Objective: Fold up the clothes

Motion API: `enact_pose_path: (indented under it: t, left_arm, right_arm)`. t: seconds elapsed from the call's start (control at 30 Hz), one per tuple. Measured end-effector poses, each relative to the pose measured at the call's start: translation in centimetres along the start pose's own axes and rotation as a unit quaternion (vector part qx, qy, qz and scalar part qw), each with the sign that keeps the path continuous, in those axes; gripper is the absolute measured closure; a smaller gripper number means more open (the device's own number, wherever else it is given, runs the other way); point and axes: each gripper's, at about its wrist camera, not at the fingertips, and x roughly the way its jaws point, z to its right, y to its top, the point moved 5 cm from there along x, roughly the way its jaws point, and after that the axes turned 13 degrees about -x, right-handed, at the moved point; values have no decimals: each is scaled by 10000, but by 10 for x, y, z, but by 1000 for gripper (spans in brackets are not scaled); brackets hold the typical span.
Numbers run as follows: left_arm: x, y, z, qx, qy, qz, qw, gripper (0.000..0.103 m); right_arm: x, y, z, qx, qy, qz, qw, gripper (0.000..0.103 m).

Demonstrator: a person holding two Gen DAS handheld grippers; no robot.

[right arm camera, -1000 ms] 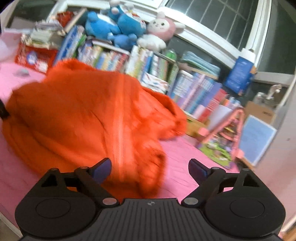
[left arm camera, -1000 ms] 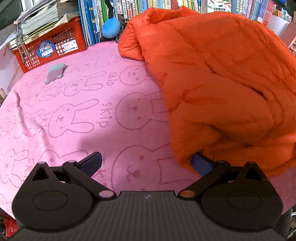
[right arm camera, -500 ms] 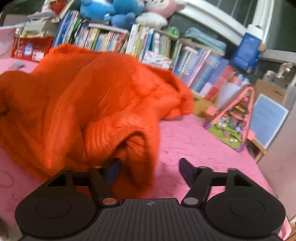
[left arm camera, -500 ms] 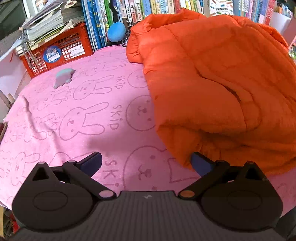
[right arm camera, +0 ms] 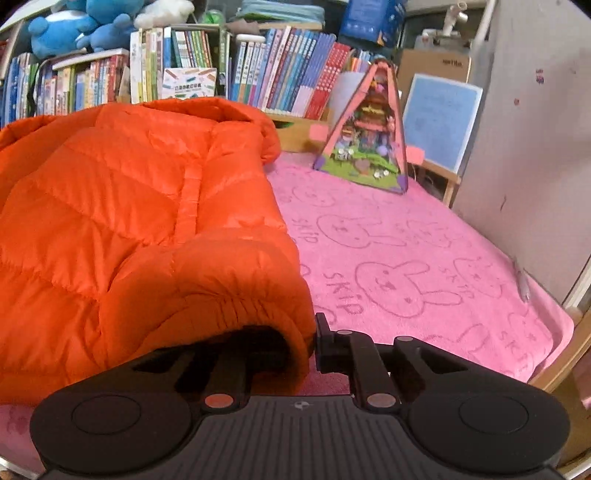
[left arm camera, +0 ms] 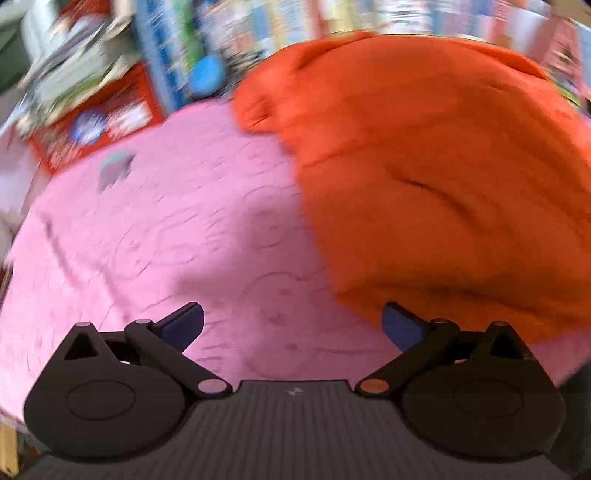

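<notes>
The right gripper (right arm camera: 312, 338) is closing on the orange puffer jacket's (right arm camera: 147, 206) elastic cuff (right arm camera: 255, 306) to fold the sleeve, while the left gripper (left arm camera: 291, 321) waits spread wide.

A child's room at home: crowded bookshelves (right arm camera: 280, 74), plush toys (right arm camera: 74, 29), bunny-print pink blanket (right arm camera: 406, 258).

Left wrist view motion-blurred, books (left arm camera: 280, 22) and red crate (left arm camera: 99, 122) illegible; right gripper's (right arm camera: 310, 339) left finger hidden inside the orange jacket's (right arm camera: 147, 221) cuff.
</notes>
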Motion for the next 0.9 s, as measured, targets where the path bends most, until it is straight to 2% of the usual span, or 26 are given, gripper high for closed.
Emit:
enact_pose_path:
  t: [0.13, 0.2, 0.3, 0.4, 0.5, 0.53, 0.63, 0.67, 0.8, 0.9]
  left_arm:
    - [-3, -6, 42, 509, -559, 84, 9971, 0]
    - [6, -2, 62, 612, -648, 144, 9959, 0]
    - [28, 7, 74, 701, -257, 301, 9968, 0]
    - [39, 18, 56, 446, 57, 409, 9981, 0]
    - [39, 28, 15, -12, 641, 443, 9970, 0]
    - [37, 28, 1, -179, 694, 401, 9966, 0]
    - [33, 26, -36, -842, 624, 226, 9942, 0]
    - [31, 25, -45, -1004, 576, 171, 9931, 0]
    - [25, 19, -58, -1268, 490, 55, 9907, 0]
    - [16, 14, -49, -1040, 556, 95, 9930, 0]
  right_arm:
    - [11, 9, -8, 59, 28, 104, 9999, 85]
    - [9, 8, -8, 71, 28, 127, 9999, 85]
    - [7, 6, -5, 139, 54, 131, 9998, 84]
    - [6, 5, -3, 151, 63, 143, 9998, 82]
    - [5, 4, 0, 160, 31, 147, 9998, 77]
    - [6, 5, 1, 191, 75, 159, 9997, 74]
    - [6, 5, 4, 283, 206, 192, 9992, 54]
    - [5, 7, 1, 241, 242, 202, 9992, 50]
    - [5, 12, -10, 74, 287, 225, 9993, 50]
    - [5, 15, -14, 38, 268, 229, 9994, 50]
